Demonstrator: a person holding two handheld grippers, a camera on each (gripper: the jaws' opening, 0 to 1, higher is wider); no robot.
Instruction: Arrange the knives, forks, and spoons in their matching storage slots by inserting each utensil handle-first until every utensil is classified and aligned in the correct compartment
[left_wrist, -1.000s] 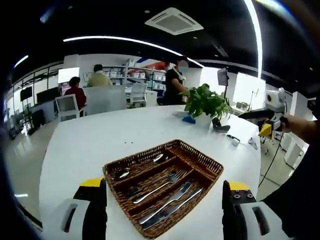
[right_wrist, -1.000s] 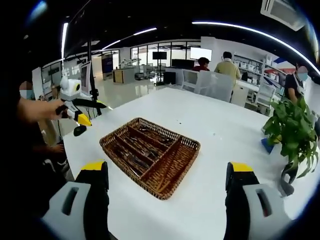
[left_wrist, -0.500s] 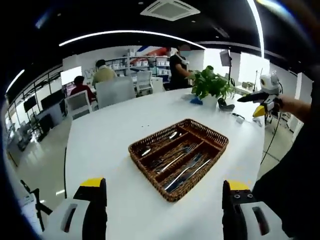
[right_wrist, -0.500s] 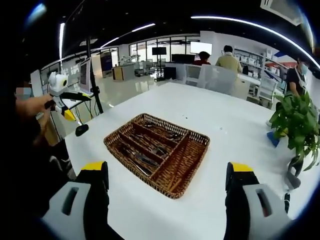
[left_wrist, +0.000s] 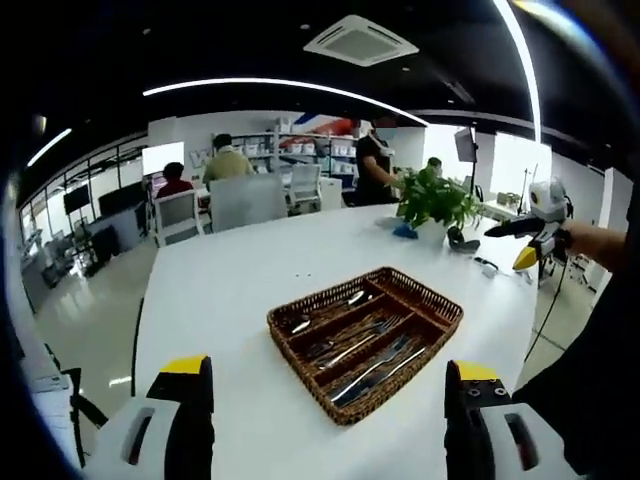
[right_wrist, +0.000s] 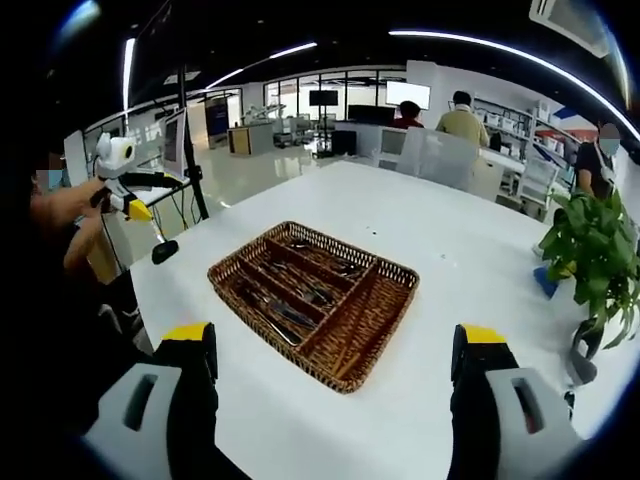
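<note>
Wicker tray (left_wrist: 437, 312) sits mid-counter (left_wrist: 230, 280); utensils (left_wrist: 375, 350) apparently sorted in 3 slots. Left tongs (left_wrist: 325, 425) and right tongs (right_wrist: 335, 420) spread, empty, well back, suggesting completion.

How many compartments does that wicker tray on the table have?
4. In the right gripper view, the wicker tray has three long parallel slots holding cutlery, side by side on its left, plus one crosswise slot along its right end, which looks empty.
</note>
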